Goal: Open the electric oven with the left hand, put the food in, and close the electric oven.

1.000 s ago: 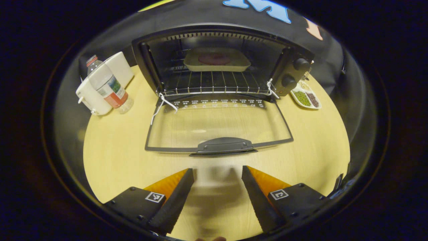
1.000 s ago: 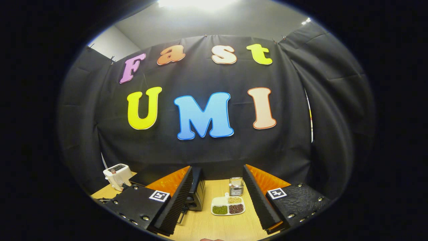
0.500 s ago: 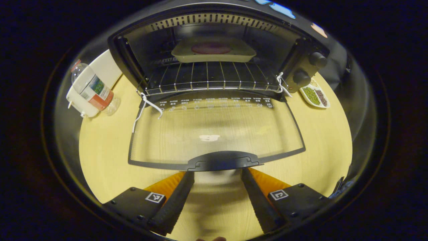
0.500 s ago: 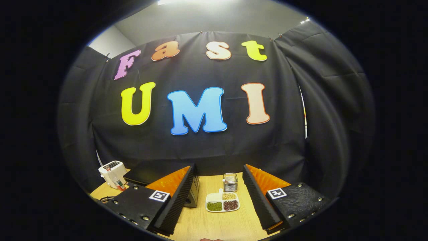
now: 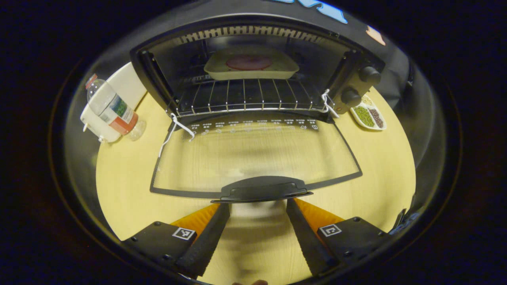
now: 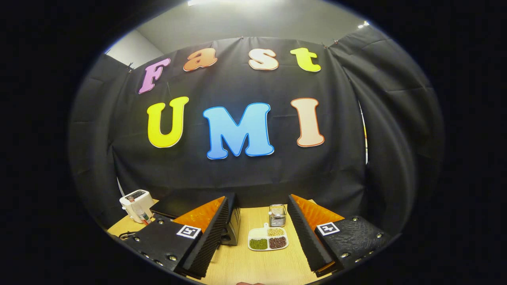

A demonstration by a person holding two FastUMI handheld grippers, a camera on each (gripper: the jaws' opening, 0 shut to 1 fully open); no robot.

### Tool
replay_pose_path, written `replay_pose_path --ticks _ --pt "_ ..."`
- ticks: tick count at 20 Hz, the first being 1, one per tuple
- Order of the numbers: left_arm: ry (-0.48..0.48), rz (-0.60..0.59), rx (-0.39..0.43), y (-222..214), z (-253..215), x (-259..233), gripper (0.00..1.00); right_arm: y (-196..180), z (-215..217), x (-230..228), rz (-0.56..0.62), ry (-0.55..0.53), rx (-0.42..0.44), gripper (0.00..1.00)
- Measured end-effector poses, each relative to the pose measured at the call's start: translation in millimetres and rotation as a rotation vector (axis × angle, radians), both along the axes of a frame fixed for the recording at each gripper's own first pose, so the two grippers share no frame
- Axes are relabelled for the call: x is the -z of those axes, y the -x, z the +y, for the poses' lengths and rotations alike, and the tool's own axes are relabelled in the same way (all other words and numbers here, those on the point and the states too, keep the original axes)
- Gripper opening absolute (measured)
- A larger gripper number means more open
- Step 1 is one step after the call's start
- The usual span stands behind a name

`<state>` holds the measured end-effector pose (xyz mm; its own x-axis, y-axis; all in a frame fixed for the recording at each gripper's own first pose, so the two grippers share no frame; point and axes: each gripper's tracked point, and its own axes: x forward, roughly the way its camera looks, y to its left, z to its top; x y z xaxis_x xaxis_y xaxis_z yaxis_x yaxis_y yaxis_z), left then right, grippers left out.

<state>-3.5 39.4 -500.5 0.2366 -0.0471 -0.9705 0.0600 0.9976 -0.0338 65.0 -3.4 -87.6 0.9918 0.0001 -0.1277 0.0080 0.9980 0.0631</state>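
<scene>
In the left gripper view the left gripper is spread wide and holds nothing, its tips just before the handle of the oven, whose door lies open with the food on a tray deep inside. The right gripper view shows the right gripper, also wide open and empty, with a divided dish and a jar ahead between its fingers. Compared with half a second ago the handle sits slightly higher and farther from the left tips; no writing is readable.

We count one electric oven with its one door and two knobs, one tray of food, one water bottle, one white appliance, one divided dish with three compartments, one small jar, and two grippers: left gripper, right gripper.
</scene>
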Motion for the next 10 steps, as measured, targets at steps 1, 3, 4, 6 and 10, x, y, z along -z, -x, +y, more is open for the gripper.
replay_pose_path --ticks 1,3,4,6,10 --pt "0.004 -0.016 -0.002 0 0 -5 0.98 -1 3 -1 -0.002 -0.002 -0.007 0.91" --pt "0.010 -0.041 -0.007 -1 -1 -14 0.98 1 9 -3 -0.007 -0.006 -0.022 0.91" --pt "0.010 -0.052 -0.005 -2 -1 -17 0.98 3 12 -3 -0.008 -0.006 -0.030 0.91" --pt "0.007 -0.080 -0.004 -4 -1 -25 0.98 5 16 -2 -0.006 -0.005 -0.042 0.91" --pt "0.002 -0.130 0.002 -7 0 -39 0.98 10 21 1 0.002 -0.014 -0.055 0.91"
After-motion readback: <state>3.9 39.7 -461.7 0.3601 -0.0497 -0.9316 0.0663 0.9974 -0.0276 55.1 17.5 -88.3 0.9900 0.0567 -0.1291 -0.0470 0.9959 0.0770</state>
